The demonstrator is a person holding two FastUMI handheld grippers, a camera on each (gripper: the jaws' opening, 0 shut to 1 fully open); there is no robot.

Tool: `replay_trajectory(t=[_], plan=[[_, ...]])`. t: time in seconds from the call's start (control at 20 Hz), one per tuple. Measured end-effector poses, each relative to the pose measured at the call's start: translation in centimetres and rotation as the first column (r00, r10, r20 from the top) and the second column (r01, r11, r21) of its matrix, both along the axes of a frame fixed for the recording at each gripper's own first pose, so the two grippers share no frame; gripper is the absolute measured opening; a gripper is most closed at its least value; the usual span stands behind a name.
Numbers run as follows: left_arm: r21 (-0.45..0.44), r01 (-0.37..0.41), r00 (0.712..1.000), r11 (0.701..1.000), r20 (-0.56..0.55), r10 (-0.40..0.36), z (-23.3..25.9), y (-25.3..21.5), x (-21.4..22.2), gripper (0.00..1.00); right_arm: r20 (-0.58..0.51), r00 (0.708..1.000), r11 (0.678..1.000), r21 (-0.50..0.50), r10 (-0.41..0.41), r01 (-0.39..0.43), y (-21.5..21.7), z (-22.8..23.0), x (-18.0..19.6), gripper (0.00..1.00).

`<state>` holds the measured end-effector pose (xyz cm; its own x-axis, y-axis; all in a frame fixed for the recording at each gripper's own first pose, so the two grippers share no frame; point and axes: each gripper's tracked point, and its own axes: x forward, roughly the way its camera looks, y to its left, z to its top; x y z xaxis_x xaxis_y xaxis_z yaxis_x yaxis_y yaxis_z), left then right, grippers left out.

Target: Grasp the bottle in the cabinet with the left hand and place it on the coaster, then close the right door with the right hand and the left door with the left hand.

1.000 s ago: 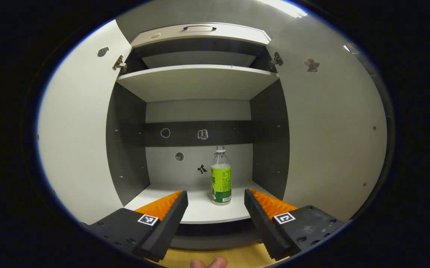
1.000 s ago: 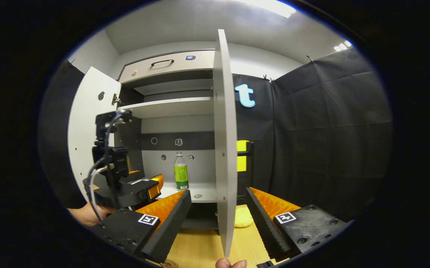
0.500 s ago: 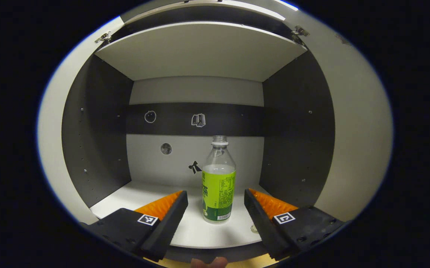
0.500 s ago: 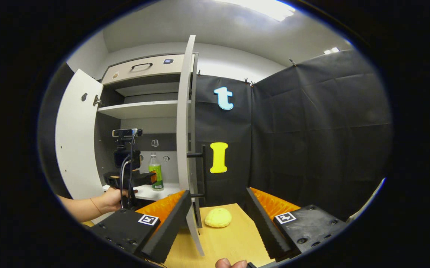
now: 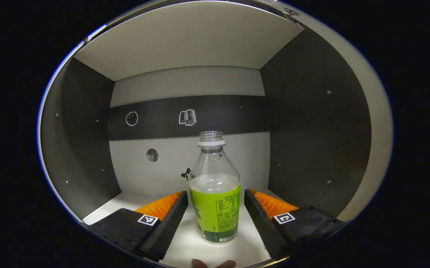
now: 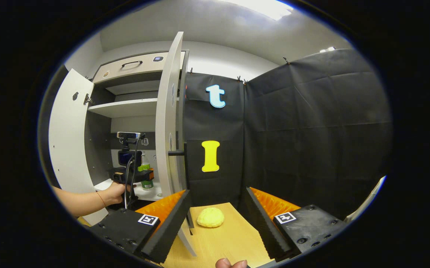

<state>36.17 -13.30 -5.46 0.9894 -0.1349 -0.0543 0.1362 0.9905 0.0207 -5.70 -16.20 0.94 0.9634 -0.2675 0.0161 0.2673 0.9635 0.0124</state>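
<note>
A clear, uncapped bottle [image 5: 215, 193] with a green label stands upright on the cabinet's lower shelf [image 5: 125, 199]. My left gripper [image 5: 215, 217] is open inside the cabinet, one finger on each side of the bottle's lower half, with small gaps showing. In the right gripper view, a hand holds the left gripper [image 6: 140, 175] in the cabinet, and the bottle [image 6: 147, 183] peeks out behind it. My right gripper [image 6: 217, 219] is open and empty above the wooden table [image 6: 233, 242], pointing at a yellow coaster [image 6: 210, 217]. The right door [image 6: 167, 123] and left door [image 6: 66, 141] stand open.
The right door's dark bar handle [image 6: 176, 152] sticks out towards the black cloth wall. The cabinet's dark side walls [image 5: 304, 141] flank the bottle closely. An upper shelf [image 6: 125, 108] and a drawer with a handle [image 6: 133, 67] sit above.
My left gripper has pushed deeper into the cabinet, so the bottle now stands between its fingers. My right gripper has swung right, away from the right door's edge towards the coaster.
</note>
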Motion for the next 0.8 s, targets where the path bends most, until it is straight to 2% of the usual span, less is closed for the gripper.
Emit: replay_trajectory(t=[0.05,0.2,0.4,0.8], plan=[[0.004,0.006,1.000,1.000,-0.005,-0.006,-0.3,-0.2,0.2,0.97,0.001,1.000,1.000,-0.002,-0.003,0.003,-0.2,0.0,-0.1,0.98],[-0.024,0.013,1.000,1.000,-0.008,-0.013,-0.1,-0.2,-0.2,0.79,0.005,1.000,1.000,0.003,-0.014,0.014,-0.5,0.0,-0.3,0.97],[-0.105,0.020,1.000,0.994,-0.003,-0.021,0.8,1.2,-3.9,0.78,0.015,1.000,1.000,0.024,-0.007,0.007,-0.3,0.1,-0.3,0.97],[-0.093,0.025,0.998,0.995,0.058,-0.020,2.1,6.9,-15.8,0.77,0.016,0.999,0.999,0.025,0.039,-0.040,1.2,0.0,-0.2,0.98]])
